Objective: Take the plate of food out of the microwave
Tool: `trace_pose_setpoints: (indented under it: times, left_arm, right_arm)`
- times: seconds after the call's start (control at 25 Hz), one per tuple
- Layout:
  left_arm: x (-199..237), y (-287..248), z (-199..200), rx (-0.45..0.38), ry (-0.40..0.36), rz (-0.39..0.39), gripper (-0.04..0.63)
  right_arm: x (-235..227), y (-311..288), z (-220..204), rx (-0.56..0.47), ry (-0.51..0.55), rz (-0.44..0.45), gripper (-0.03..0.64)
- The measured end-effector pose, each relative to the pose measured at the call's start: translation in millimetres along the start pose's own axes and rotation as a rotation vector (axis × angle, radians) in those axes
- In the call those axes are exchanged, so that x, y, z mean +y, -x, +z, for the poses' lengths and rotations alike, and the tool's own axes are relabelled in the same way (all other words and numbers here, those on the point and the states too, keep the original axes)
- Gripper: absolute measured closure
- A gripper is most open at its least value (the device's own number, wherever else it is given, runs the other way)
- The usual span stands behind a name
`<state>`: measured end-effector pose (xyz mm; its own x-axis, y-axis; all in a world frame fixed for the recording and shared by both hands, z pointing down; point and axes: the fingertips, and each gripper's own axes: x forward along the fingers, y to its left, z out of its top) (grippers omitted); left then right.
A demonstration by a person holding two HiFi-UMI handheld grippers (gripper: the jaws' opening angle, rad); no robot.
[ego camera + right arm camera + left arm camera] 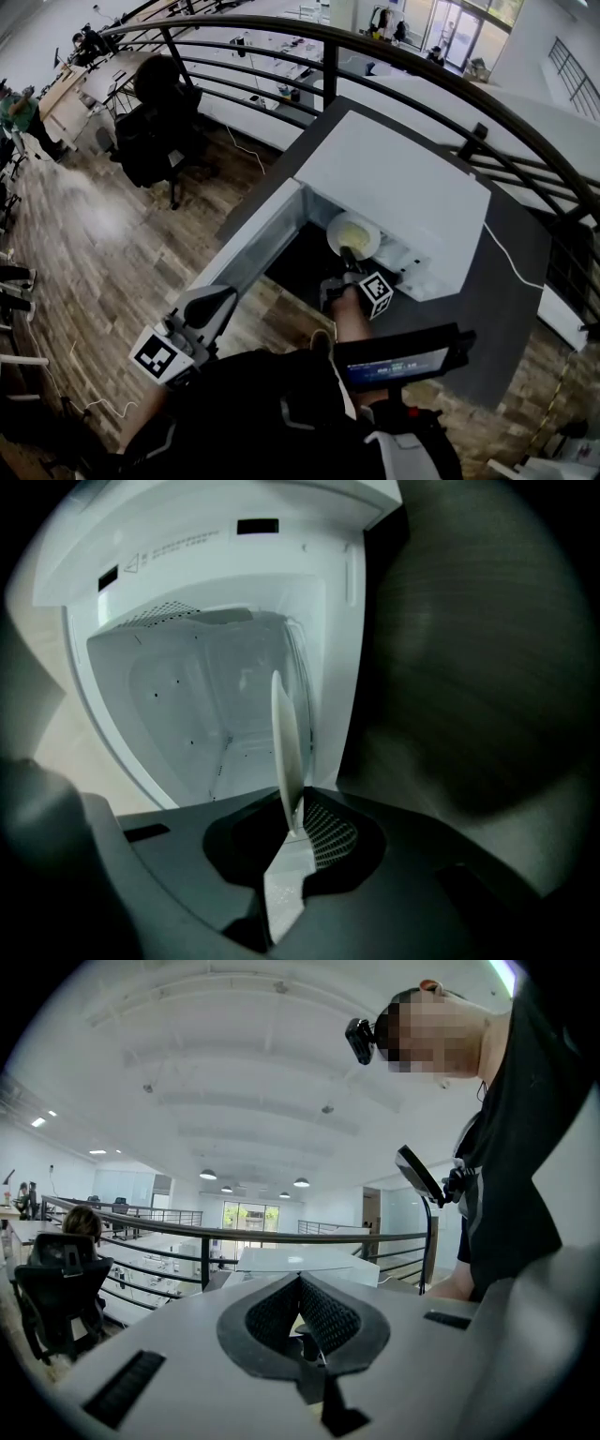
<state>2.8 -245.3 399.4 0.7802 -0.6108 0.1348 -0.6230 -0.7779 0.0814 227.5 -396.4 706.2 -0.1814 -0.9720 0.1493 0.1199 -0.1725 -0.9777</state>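
Right tongs point(296, 822) pinching the near rim of the plate point(356, 232) at the microwave point(394, 178) mouth, left tongs point(300, 1288) closed empty; stiff, slick, breakable, probably tips unless kept level.

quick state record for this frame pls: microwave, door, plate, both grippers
microwave: white, on a dark counter
door: open, swung to the left in the head view
plate: at the cavity mouth, pale food on it
right gripper: jaws clamped on the plate's near rim
left gripper: jaws together, nothing between them, held away from the microwave
task status: plate gripped, not yet clear of the microwave
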Motion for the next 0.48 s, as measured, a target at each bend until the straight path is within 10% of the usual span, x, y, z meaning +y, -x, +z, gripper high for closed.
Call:
trace_pose_setpoints:
  times: [0.48]
  left_arm:
    - [-2, 4, 5, -0.039, 0.011, -0.025, 0.591]
  right_arm:
    - [35, 23, -29, 0.056, -0.016, 0.042, 0.592]
